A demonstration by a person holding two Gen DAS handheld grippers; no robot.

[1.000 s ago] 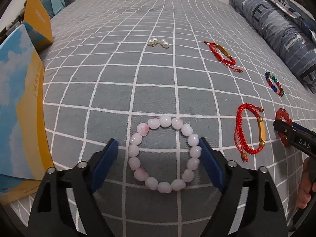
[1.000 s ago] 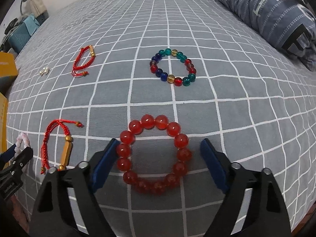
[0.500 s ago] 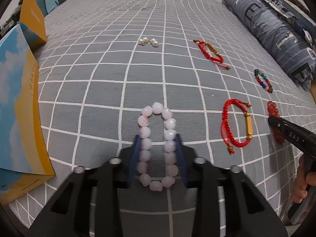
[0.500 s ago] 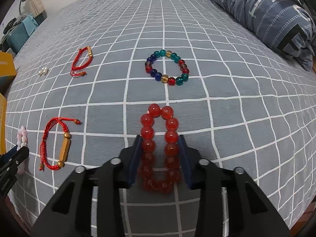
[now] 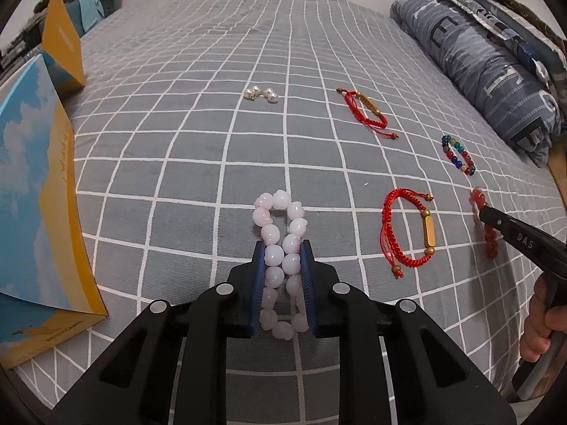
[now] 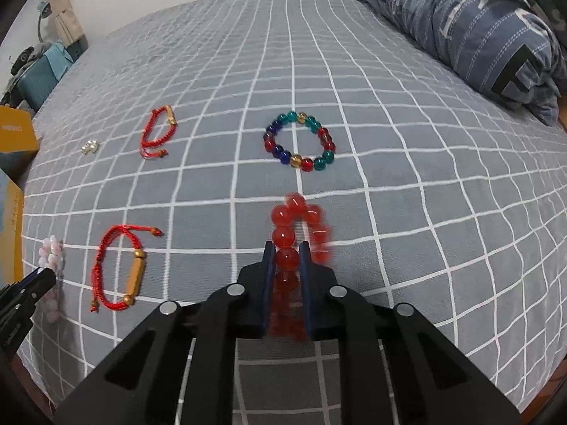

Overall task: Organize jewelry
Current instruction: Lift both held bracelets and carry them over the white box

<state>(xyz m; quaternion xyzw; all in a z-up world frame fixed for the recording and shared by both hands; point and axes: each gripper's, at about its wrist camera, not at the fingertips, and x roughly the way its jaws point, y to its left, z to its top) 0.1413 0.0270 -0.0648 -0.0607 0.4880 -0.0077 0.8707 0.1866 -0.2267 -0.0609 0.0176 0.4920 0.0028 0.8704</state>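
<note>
Early stage, nothing sorted yet. Left gripper pinching pale pink bead bracelet; right gripper clamped on red glass-bead bracelet, blurred. Between those two: red cord bracelet with gold tube. Beyond it, untouched: second red cord bracelet, multicoloured bead bracelet, pearl earrings.

We see the pink bead bracelet squeezed into a narrow loop, its near half pinched between blue pads. The red bead bracelet is likewise flattened and blurred. On the bed lie two red cord bracelets, a multicoloured bead bracelet and pearl earrings, all well apart.
</note>
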